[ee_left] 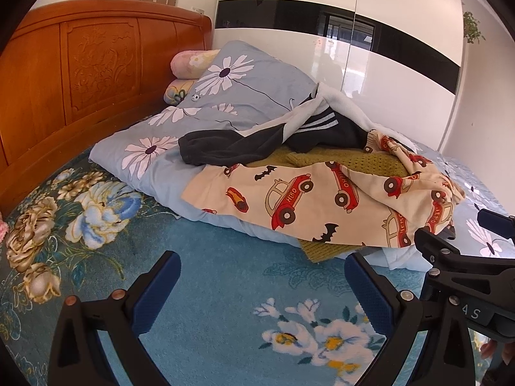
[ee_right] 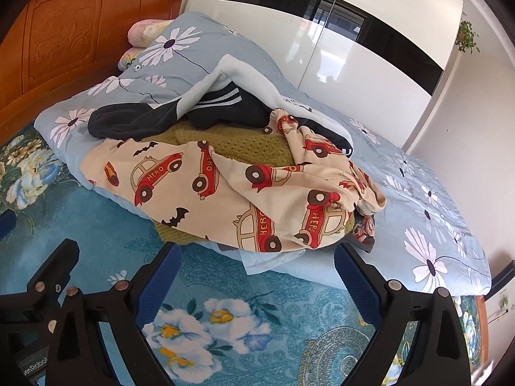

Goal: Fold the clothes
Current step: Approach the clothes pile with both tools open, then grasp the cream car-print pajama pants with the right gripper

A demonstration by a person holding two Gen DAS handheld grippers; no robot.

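Nothing's getting folded yet: left gripper (ee_left: 262,286) and right gripper (ee_right: 257,276) are both hovering wide open and empty over the blue floral bedspread (ee_right: 225,276), so I'm guessing the cream car-print garment (ee_right: 225,193) topping the heap is getting grabbed next.

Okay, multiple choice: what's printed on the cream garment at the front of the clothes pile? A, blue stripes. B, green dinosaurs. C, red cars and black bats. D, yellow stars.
C: the cream garment lying over the olive knit shows red cars lettered HERO and black bat shapes; both grippers, left gripper and right gripper, are open and empty.
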